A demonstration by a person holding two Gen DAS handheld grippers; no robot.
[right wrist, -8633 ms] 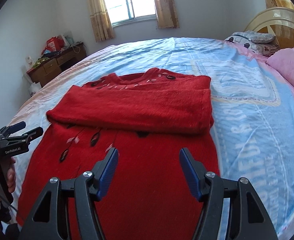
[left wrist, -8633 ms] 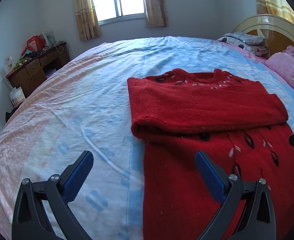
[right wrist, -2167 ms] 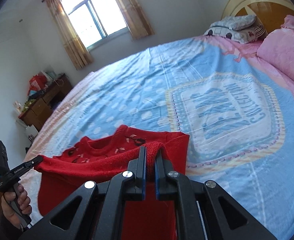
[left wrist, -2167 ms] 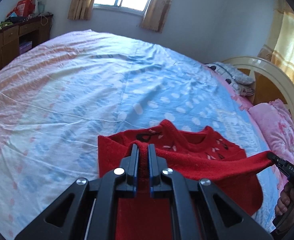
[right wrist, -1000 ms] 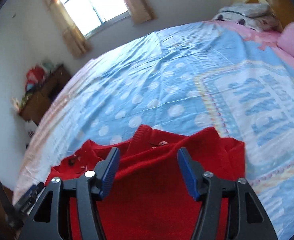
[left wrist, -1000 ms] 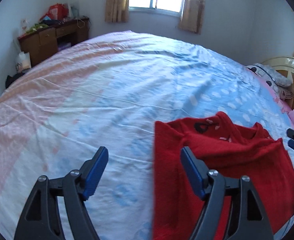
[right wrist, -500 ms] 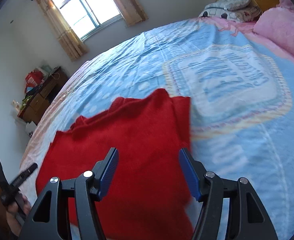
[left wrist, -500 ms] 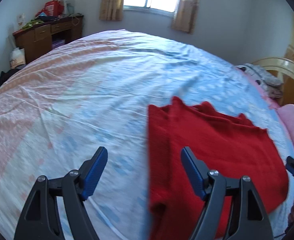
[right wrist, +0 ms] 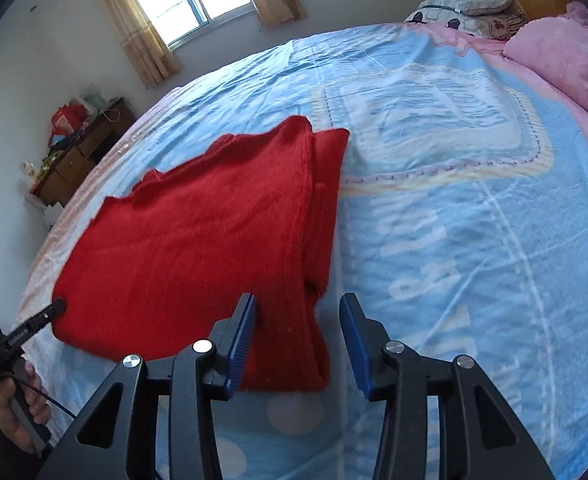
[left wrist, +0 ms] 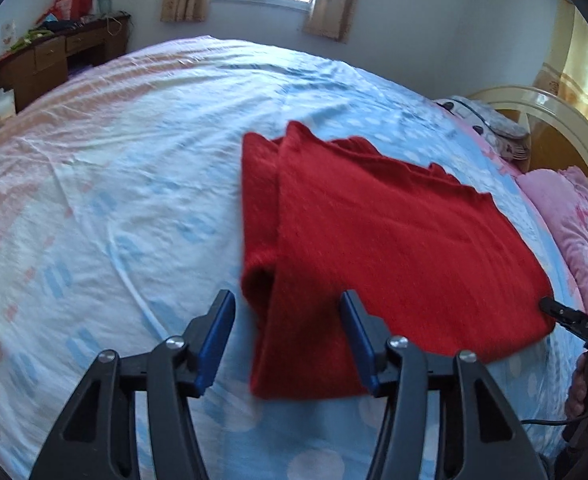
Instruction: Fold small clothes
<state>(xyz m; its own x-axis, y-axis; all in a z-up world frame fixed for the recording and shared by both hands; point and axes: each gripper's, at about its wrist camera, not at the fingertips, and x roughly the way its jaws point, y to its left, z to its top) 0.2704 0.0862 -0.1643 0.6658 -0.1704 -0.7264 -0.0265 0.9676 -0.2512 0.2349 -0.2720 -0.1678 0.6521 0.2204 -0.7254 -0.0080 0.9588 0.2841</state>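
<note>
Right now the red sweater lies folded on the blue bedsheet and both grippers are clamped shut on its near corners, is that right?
Not quite. The red sweater does lie folded on the blue bedsheet, but neither gripper is clamped on it. The left gripper and the right gripper have just been closing, yet their fingers stand apart around the near corners without pressing the cloth. Each wrist view shows this.

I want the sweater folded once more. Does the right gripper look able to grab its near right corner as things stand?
Probably yes. The right gripper, whose jaws have just been closing, straddles the red sweater's near corner, with nothing else in the way.
</note>
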